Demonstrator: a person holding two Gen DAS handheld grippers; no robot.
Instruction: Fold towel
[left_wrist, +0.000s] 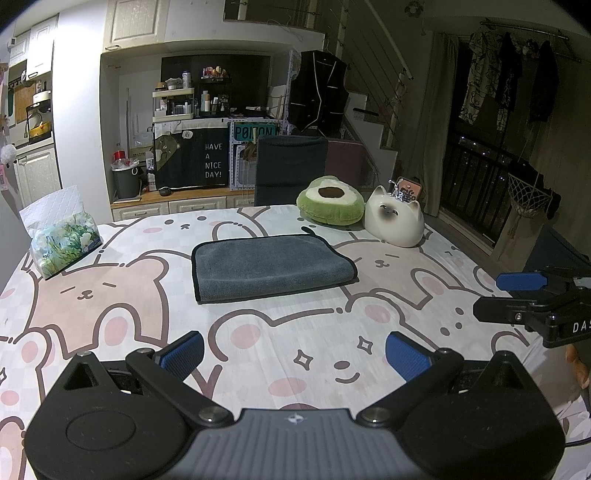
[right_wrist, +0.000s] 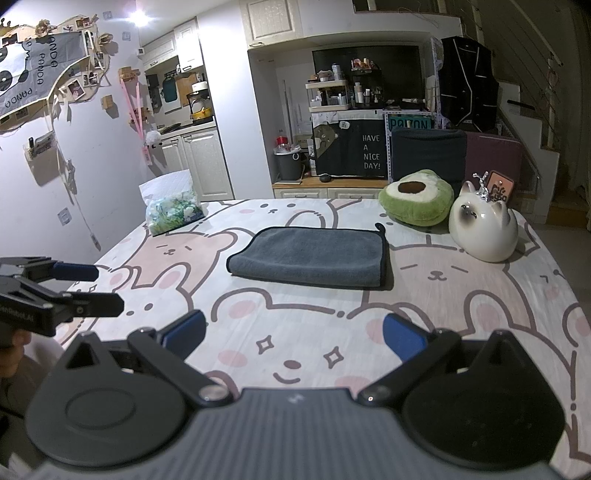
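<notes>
Nearest to me: left gripper (left_wrist: 295, 354), blue pads spread wide, nothing btwn them, just bear-print tablecloth (left_wrist: 258, 332) underneath. Right gripper (right_wrist: 293, 341), same story, fingers apart and empty, hovering over the near edge of the cloth. Each one shows up at the side of the other's cam, both well short of the towel.

Mid-table now: grey towel (right_wrist: 314, 256) lying flat, already doubled over, fold edge toward me, dark trim round the border, small loop tab at its far right corner. Apart from both grippers.

Further back, left side: tissue pack (right_wrist: 173, 212) w/ green floral print. Far right: avocado plush (right_wrist: 419, 197) and, just beside it, white cat figurine (right_wrist: 484, 229). Behind the table a dark chair back (left_wrist: 290, 166).
</notes>
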